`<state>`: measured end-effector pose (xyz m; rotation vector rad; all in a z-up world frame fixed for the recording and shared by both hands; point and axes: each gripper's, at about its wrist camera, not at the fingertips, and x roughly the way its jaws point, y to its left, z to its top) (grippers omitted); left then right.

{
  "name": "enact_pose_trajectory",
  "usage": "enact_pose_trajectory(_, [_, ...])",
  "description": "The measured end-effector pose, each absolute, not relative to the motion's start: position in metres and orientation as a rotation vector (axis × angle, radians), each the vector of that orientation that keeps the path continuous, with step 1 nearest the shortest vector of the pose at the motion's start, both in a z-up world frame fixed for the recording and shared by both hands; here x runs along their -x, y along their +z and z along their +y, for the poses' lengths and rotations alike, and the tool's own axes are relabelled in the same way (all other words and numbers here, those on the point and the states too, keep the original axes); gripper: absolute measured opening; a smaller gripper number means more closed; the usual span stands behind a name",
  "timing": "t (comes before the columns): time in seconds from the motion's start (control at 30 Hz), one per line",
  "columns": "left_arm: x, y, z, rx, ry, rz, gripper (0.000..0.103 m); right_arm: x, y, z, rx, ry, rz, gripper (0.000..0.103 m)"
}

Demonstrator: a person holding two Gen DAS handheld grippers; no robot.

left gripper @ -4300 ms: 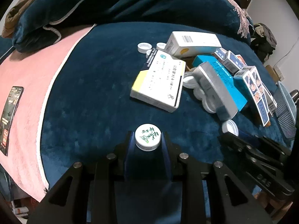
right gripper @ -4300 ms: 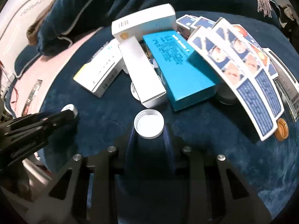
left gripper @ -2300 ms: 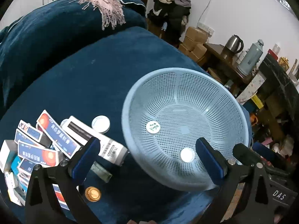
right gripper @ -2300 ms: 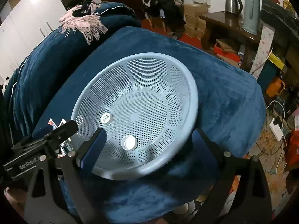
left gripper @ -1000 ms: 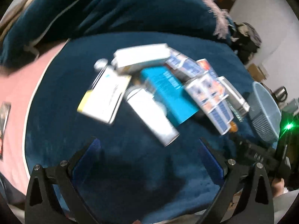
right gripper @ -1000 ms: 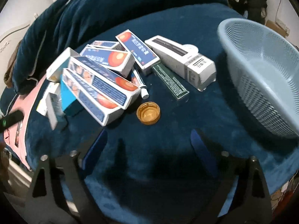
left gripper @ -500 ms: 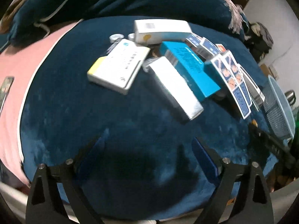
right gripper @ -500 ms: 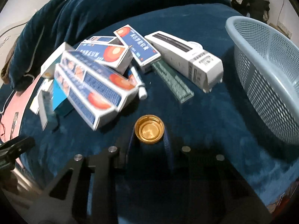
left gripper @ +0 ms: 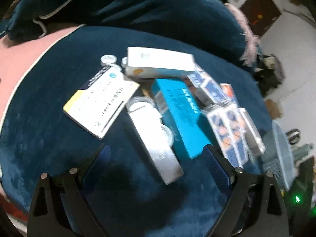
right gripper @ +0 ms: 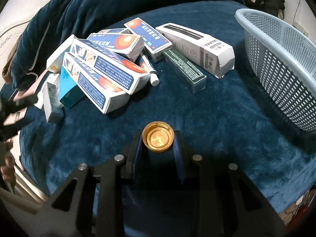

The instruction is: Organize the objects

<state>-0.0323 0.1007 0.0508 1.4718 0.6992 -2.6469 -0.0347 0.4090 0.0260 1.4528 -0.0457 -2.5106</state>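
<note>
A gold bottle cap (right gripper: 158, 138) sits open side up on the blue blanket, and my right gripper (right gripper: 157, 145) is shut on it, both pads against its rim. In the blurred left wrist view, my left gripper (left gripper: 157, 152) stands wide with its jaws closing. The near end of a long silver box (left gripper: 154, 140) lies between its fingers, untouched by the pads. Beside that box lie a teal box (left gripper: 181, 114) and a white and yellow box (left gripper: 100, 102).
A light blue perforated basket (right gripper: 276, 59) stands at the right on the blanket. A heap of blue and white medicine boxes (right gripper: 102, 73), a green box (right gripper: 185, 71) and a long white box (right gripper: 197, 47) lies ahead. White caps (left gripper: 108, 60) sit behind the boxes.
My right gripper has come down over the gold cap and shut on it. My left gripper has moved nearer the silver box, rolled a little, and its jaws have narrowed slightly.
</note>
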Motion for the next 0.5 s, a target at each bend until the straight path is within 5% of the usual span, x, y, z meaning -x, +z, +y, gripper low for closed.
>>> enact_pose_trajectory(0.07, [0.037,0.043,0.101,-1.516,-2.586,0.698,0.078,0.035,0.026,0.409,-1.453,-2.512,-0.045,0.031])
enact_pose_trajectory(0.13, [0.038,0.035,0.098,-1.571,-2.548,0.688,0.043,0.036,0.026,0.41,-1.452,-2.509,-0.042,0.031])
enact_pose_trajectory(0.37, [0.031,0.038,0.095,-1.619,-2.57,0.669,0.039,0.036,0.026,0.41,-1.443,-2.512,-0.047,0.032])
enact_pose_trajectory(0.5, [0.038,0.028,0.099,-1.63,-2.576,0.666,0.046,0.043,0.026,0.403,-1.435,-2.524,-0.027,0.032])
